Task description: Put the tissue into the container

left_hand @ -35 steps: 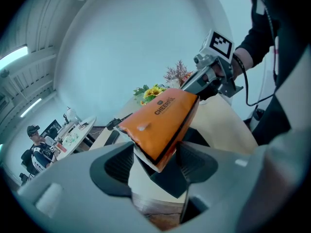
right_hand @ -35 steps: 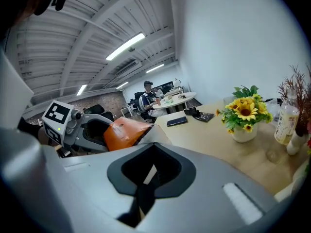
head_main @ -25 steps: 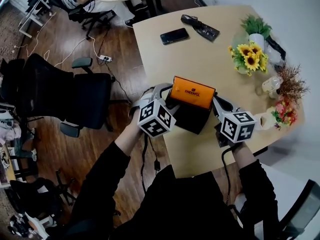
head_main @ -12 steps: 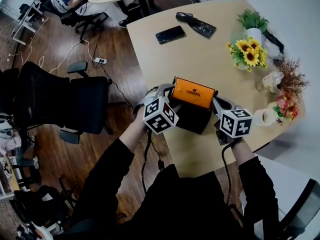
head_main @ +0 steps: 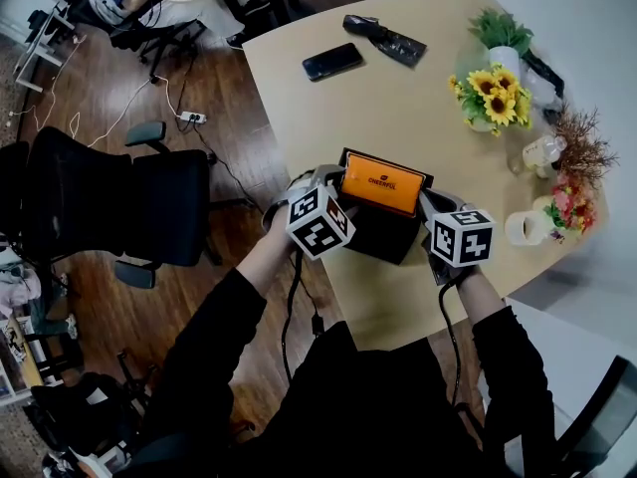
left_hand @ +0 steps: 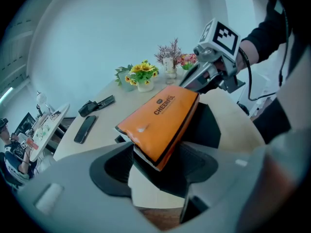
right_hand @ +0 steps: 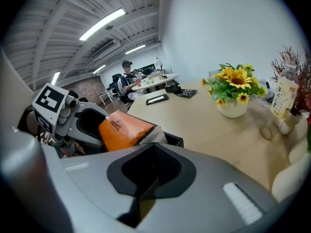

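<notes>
Both grippers lower than second ago, and orange plastic-wrapped tissue pack (head_main: pixel 383 182) down with them. Pack now tilted in mouth of black rectangular open-top container (head_main: pixel 383 239), container's far rim showing beyond it

Judged: insertion nearly done, release next

Left gripper (head_main: pixel 323 179): fingers clamped on one end of pack. Right gripper (head_main: pixel 430 205): fingers pressed together at opposite end, pinch on wrapper unclear

Count: one pack, one container, two grippers, one black smartphone (head_main: pixel 332 61), one sunflower bunch in white pot (head_main: pixel 488 103), one beige wooden table (head_main: pixel 398 108)
</notes>
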{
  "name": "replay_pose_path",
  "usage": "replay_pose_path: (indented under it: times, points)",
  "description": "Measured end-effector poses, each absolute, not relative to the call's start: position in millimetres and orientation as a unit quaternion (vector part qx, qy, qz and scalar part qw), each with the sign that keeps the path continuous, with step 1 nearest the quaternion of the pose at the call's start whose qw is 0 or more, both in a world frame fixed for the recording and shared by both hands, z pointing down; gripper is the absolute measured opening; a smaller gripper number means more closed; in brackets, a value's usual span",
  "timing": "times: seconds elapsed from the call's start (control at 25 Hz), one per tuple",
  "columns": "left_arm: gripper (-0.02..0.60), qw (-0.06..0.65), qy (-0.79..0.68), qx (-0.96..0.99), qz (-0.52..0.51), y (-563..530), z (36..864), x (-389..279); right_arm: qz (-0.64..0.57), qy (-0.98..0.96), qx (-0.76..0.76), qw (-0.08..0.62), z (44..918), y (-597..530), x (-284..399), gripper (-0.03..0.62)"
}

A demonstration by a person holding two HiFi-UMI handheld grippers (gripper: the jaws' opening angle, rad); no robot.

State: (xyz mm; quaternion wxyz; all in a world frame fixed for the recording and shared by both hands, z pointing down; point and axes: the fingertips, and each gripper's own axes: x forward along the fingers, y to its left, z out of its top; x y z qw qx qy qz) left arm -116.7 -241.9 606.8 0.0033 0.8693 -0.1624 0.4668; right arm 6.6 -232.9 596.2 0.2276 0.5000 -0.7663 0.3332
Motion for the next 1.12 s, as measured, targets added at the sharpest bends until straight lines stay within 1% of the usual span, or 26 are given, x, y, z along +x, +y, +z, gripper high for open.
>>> replay_pose_path:
  times: [0.16,0.36,0.56,0.64,0.76,0.84,1.0,1.12]
  points:
    - [0.259,-0.006,-0.148,0.861,0.486,-245,612,-116,0.317,-0.756,0.501,0.275,603,-232,7,-0.002]
    - [0.26,-0.034,-0.124,0.838,0.531,-245,612,-112,0.285,-0.746,0.483,0.36,614,-227,7,-0.002]
    - [0.261,-0.047,-0.125,0.814,0.565,-245,612,-113,0.261,-0.738,0.473,0.403,615,-226,6,-0.002]
    - [0.262,-0.069,-0.13,0.799,0.583,-246,612,-114,0.236,-0.736,0.47,0.427,614,-227,5,-0.002]
    - [0.262,-0.127,-0.133,0.767,0.615,-247,613,-112,0.188,-0.732,0.469,0.457,607,-233,2,0.0]
    - [0.264,-0.135,-0.141,0.759,0.621,-248,613,-112,0.175,-0.733,0.471,0.459,604,-236,0,0.0]
    - [0.27,-0.135,-0.162,0.756,0.62,-251,610,-123,0.187,-0.737,0.478,0.44,602,-238,3,0.0]
    - [0.27,-0.109,-0.185,0.784,0.582,-250,600,-123,0.192,-0.738,0.485,0.428,600,-236,8,0.0]
